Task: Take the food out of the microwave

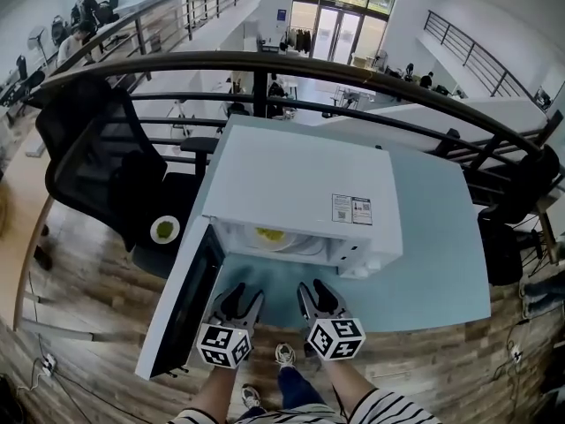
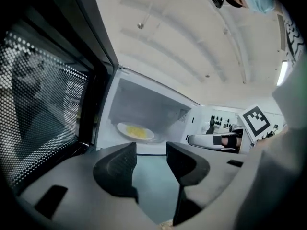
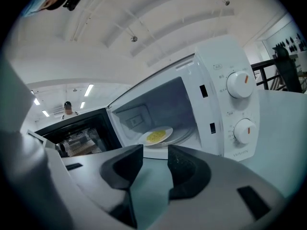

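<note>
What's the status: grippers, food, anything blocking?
Left gripper open, empty; right gripper open, empty. Food on plate inside microwave, door open. Nothing in the way.

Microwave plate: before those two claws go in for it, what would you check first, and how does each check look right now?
1. Microwave door open wide: ok.
2. Plate of yellow food in plain sight inside the microwave: ok.
3. Left gripper jaws apart, nothing between them: ok.
4. Right gripper jaws apart, nothing between them: ok.
5. Both grippers outside the cavity, facing its opening: ok.
6. Plate cool enough to grip safely: cannot tell.
</note>
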